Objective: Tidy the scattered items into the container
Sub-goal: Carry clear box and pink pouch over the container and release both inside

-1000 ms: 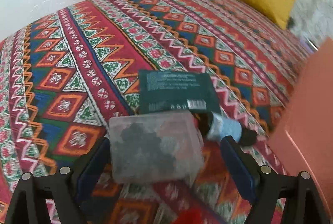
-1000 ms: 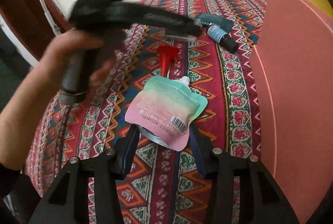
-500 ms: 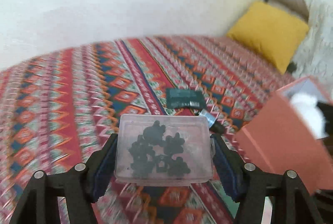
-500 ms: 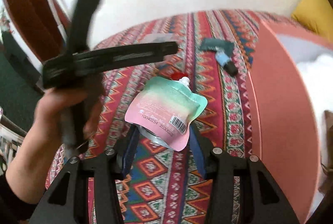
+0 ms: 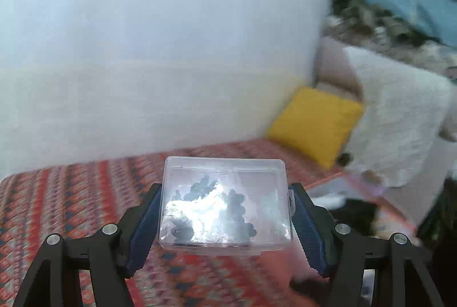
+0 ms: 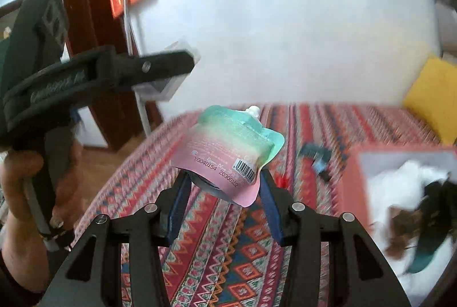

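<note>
Lifted higher off the patterned bedspread [image 6: 228, 255] since the earlier frame. Left gripper [image 5: 225, 210] clamped on the clear box [image 5: 225, 201], right gripper [image 6: 222, 193] pinching the pouch [image 6: 228, 147]; both held up near the pink container [image 6: 354, 187].

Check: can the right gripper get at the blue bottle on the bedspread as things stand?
Probably not. The right gripper is shut on the pouch, so its jaws are full. The blue bottle lies uncovered beside the pink box.

Black left gripper [image 5: 225, 224] frame, blue jaws, silver screws.
</note>
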The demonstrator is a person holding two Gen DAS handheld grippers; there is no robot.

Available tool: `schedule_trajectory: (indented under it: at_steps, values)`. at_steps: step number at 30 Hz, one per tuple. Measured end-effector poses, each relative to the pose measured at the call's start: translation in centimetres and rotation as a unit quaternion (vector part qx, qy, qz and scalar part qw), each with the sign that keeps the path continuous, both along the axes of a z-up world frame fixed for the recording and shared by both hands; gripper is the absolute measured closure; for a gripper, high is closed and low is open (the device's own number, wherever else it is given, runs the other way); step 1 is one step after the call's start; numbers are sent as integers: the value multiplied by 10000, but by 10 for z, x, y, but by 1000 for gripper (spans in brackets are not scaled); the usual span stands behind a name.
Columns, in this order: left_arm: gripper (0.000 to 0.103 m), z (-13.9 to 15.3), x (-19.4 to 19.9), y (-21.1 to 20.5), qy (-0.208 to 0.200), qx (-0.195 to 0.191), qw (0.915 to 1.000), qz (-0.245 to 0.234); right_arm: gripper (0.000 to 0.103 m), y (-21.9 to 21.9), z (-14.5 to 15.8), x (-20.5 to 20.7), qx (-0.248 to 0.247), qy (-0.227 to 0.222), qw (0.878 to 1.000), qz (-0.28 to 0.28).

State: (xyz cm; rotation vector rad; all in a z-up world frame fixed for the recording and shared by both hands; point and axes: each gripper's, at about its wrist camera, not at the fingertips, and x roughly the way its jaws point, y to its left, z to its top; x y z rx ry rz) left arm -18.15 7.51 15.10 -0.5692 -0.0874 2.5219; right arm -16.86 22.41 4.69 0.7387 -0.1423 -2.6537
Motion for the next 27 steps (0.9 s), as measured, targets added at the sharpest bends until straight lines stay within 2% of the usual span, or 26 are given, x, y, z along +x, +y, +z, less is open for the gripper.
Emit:
schedule_trajectory:
  at_steps: [3,5,8,13,16,19,21,23,24,25,26,27]
  values:
    - [30,15,21,33,157,26,9989,-450,52,36,39,31,-249,512,9980,-288]
    - [30,20,31,63,213,-8,9968,-776,52,69,62,53,-345,896,9930,-685]
    - [30,19,37,110,139,-86,9930,-1171,52,121,89,87,-233,1389,9781,-1534]
    - [30,4,46,186,-29,-371,9830,-1800,51,190,107,134,-42,1625,9498,-2672]
    - [30,-17,49,233,-281,-613,9748,-2129,51,226,100,130,8,1427,9412,-3062]
    - [30,-36,53,261,-572,-849,9708,-2171,51,261,76,115,-98,950,9427,-3197]
    - [29,-55,47,277,-961,-1110,9629,-2263,48,277,58,89,-197,516,9445,-3239]
    - [27,-64,45,281,-1056,-1258,9601,-2262,43,294,34,76,-185,-60,9476,-3189]
    - [22,-67,44,281,-1015,-1329,9618,-2167,29,299,27,70,-201,-227,9465,-3213]
    - [18,-66,43,280,-968,-1352,9639,-2082,18,303,21,67,-214,-352,9439,-3275]
    - [16,-65,41,277,-921,-1309,9666,-2001,11,305,15,65,-182,-414,9411,-3350]
    - [13,-63,38,275,-912,-1257,9680,-1970,11,306,12,66,-135,-387,9399,-3388]
